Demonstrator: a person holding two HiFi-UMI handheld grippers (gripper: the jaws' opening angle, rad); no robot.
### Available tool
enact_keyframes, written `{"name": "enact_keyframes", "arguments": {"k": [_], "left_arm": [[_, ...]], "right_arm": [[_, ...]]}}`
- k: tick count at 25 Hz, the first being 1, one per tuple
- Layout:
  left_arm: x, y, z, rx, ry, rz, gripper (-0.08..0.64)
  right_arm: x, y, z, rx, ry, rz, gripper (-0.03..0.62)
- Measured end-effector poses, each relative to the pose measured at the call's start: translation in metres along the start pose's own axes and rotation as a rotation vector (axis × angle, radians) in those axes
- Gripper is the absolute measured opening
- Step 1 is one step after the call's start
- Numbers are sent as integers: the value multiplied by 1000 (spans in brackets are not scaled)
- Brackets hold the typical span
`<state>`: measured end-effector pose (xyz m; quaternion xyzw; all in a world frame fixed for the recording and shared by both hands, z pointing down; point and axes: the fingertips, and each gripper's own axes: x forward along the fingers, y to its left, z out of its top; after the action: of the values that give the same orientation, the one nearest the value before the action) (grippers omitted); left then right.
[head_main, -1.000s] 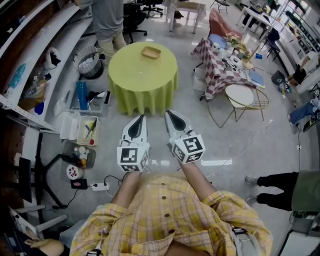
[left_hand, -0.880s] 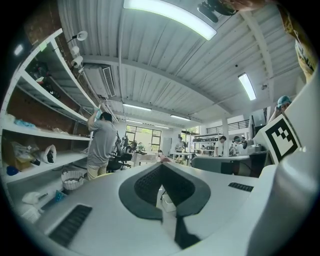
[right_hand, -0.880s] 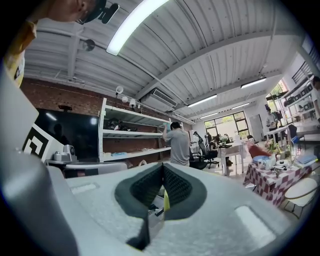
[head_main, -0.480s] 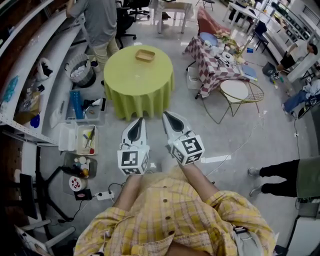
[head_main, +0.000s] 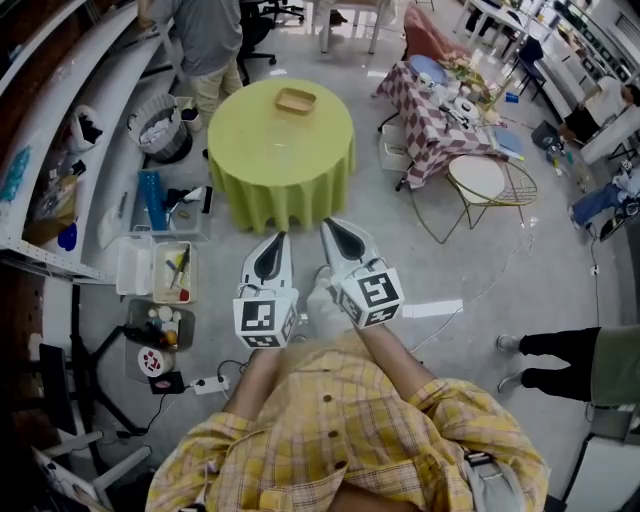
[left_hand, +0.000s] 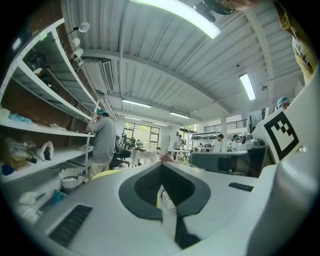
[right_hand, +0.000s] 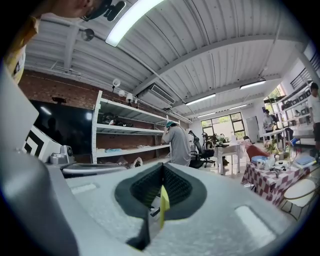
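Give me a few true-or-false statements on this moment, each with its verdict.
1. The left hand-held gripper and the right hand-held gripper are both shut, with nothing between the jaws. True.
2. The tray lies on the floor. False: it sits on the round table.
3. The round table has a checkered cover. False: its cover is plain yellow-green; the checkered cloth covers another table to its right.
4. A person in grey stands at the shelves. True.
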<state>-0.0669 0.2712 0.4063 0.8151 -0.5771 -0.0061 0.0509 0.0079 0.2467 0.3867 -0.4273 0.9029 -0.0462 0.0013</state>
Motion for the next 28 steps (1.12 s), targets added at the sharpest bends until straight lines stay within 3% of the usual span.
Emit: {"name": "enact_keyframes", "arguments": {"k": [18,28], "left_arm": [[165,64,-21,20,66,-8,5],[262,100,-5,40,108,19,5]], "right_arm": [[134,-107,-13,1,35,-25,-3],[212,-174,12,22,29,-25,-3]]}}
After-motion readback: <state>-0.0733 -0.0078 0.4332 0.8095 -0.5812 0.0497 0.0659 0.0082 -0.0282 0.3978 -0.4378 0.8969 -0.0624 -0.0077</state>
